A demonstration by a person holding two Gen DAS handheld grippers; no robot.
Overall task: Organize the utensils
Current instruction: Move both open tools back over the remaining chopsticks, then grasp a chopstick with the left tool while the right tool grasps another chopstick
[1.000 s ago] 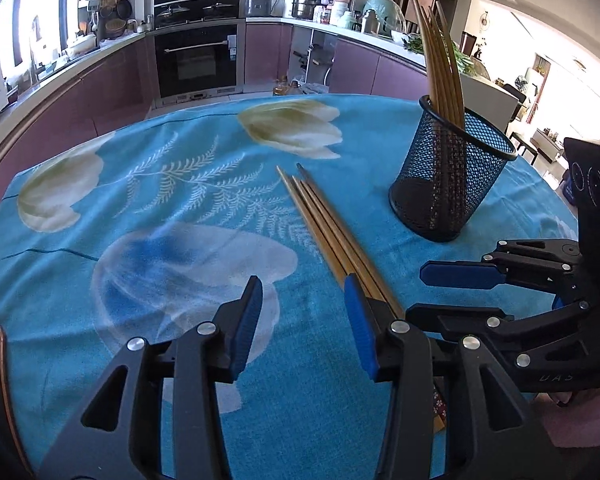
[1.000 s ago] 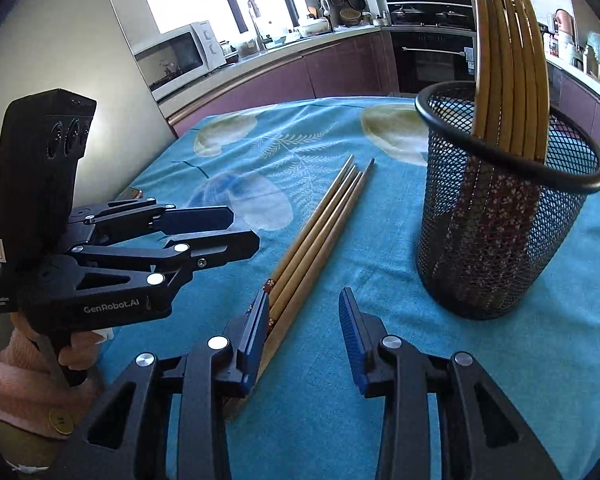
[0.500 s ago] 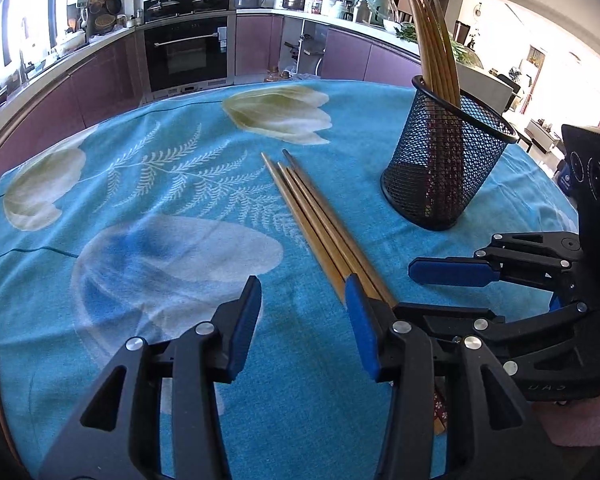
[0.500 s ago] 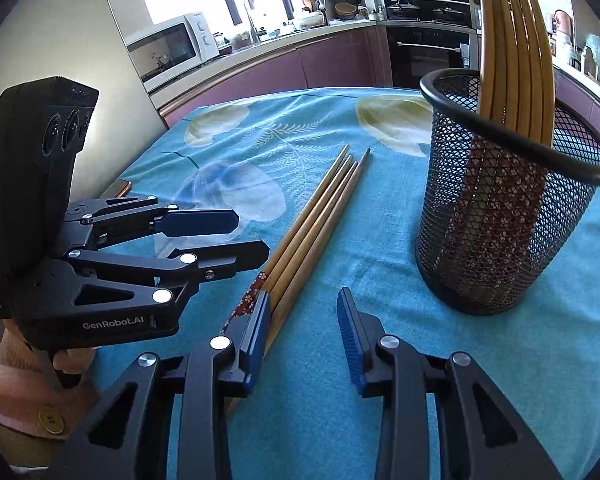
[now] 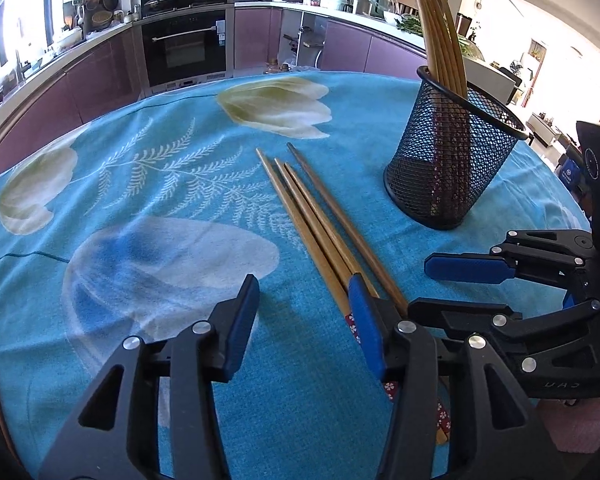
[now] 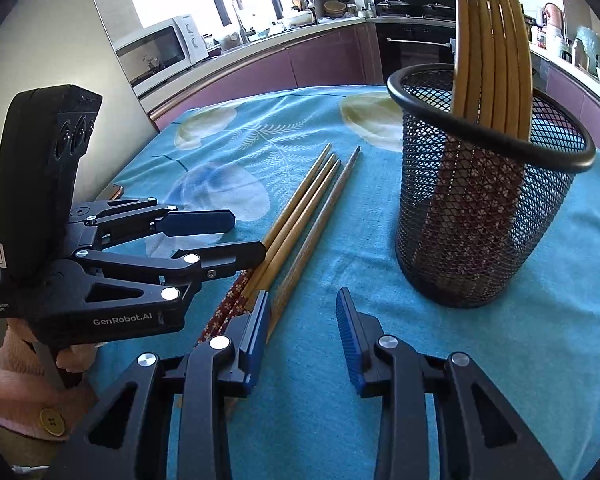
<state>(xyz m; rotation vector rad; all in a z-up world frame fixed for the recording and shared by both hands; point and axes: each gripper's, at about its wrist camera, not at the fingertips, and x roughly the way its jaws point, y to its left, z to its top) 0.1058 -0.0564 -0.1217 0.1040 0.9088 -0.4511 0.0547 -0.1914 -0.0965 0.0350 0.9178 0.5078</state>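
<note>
Left wrist view shows four loose chopsticks (image 5: 320, 224) lying side by side on the blue floral tablecloth (image 5: 160, 184), tips pointing toward the far edge of the table, handle ends (red patterned, with small white flowers) toward the camera. Just to their right stands a black mesh holder (image 5: 452, 168), upright on the cloth, with more chopsticks (image 5: 440, 40) standing in it and leaning against its rim.

The left gripper (image 5: 304, 320) hovers low over the handle ends; its jaws have just been opening and stand apart, nothing between the pads. Its right finger sits over the bundle, the left one over bare cloth, so the chopsticks lie under the finger, not in the gap. The right gripper (image 5: 452, 284) comes in from the right side, close beside the left one, one blue-padded finger above the other.

From the right wrist view, the loose chopsticks (image 6: 300, 224) run diagonally up the middle and the mesh holder (image 6: 488, 208) is at right, apart from them. The right gripper (image 6: 302, 320) has its jaws apart and empty, the left finger over the patterned handle ends. The left gripper (image 6: 236, 236) reaches in from the left, held by a hand (image 6: 74, 360) in a pink sleeve (image 6: 16, 396).
</note>
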